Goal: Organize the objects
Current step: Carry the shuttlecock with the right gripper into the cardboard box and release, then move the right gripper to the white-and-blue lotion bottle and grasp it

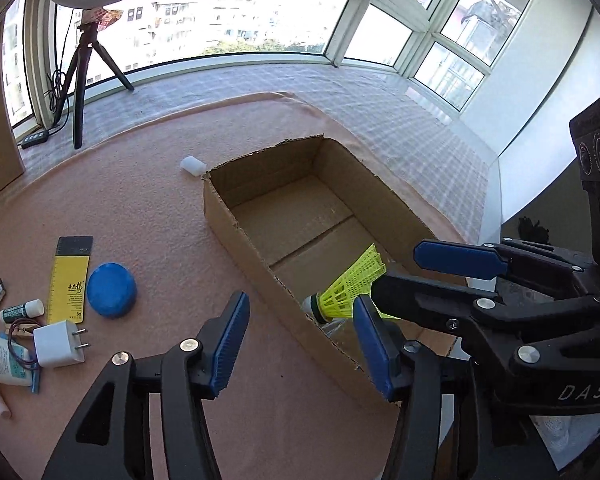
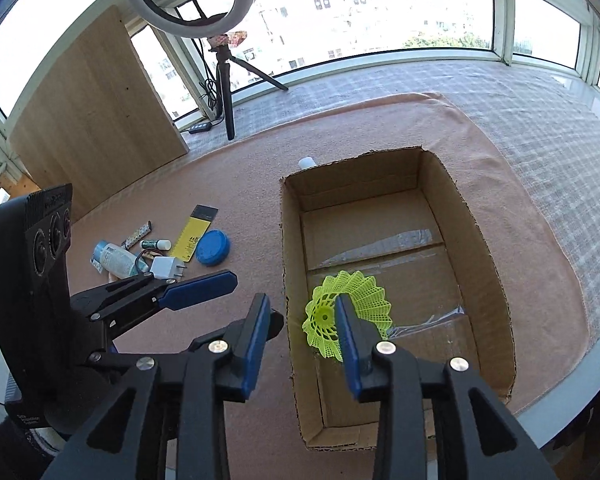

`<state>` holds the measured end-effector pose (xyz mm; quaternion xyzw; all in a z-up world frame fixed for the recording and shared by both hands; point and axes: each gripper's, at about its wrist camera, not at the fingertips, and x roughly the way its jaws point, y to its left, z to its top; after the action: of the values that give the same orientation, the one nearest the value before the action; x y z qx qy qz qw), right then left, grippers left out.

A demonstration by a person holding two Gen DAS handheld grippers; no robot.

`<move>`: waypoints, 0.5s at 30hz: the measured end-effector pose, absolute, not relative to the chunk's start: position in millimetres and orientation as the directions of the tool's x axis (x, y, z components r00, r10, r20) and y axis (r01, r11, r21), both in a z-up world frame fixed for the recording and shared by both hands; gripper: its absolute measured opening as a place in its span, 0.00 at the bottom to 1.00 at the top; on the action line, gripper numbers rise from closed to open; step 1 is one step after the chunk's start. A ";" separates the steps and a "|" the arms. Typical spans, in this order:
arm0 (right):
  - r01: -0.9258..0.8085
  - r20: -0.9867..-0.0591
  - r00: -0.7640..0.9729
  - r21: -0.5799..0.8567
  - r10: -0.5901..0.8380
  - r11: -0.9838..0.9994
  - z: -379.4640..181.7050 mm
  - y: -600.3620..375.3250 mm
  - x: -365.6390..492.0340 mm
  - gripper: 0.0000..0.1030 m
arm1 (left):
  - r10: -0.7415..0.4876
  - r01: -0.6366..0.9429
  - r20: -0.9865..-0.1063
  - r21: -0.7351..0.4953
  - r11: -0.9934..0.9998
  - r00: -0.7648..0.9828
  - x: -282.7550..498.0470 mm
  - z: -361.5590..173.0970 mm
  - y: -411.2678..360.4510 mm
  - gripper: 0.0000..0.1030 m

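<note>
A: Leftmost, our pile (image 2: 160, 252) waits. Left gripper (image 1: 300, 344) stands apart, holding nothing.

B: Right gripper (image 2: 302, 344) apart too; shuttlecock (image 2: 348, 312) sits loose in the box (image 2: 472, 232), near end. We lift clear before reaching left.

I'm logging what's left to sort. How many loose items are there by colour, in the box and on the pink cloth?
Yellow: 2, shuttlecock in the cardboard box, ruler
Blue: 1, round lid
White: 4, plug, small cap, tube, small bottle
Total: 7
</note>
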<state>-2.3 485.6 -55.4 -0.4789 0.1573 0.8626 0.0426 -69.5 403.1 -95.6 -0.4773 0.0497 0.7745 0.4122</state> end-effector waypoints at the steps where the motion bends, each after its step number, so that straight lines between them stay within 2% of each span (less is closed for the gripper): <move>1: -0.225 -0.837 -0.544 0.219 -0.064 -0.949 -54.7 484.3 -1.5 0.63 | 0.589 -0.676 -0.781 -0.322 -0.663 -0.206 -71.1 -96.7 398.1 0.58; 7: -0.217 -0.829 -0.551 0.255 -0.098 -0.942 -52.8 479.0 -7.3 0.63 | 0.555 -0.616 -0.795 -0.315 -0.722 -0.244 -81.0 -100.8 359.9 0.60; 15: -0.103 -0.813 -0.554 0.277 -0.176 -0.955 -48.1 433.3 -39.6 0.63 | 0.467 -0.471 -0.824 -0.288 -0.834 -0.322 -93.6 -106.5 270.2 0.64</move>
<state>-39.6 433.3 -48.1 -0.4715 0.1479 0.8691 -0.0208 -93.6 270.2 -106.5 -0.5057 0.0023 0.8131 0.2884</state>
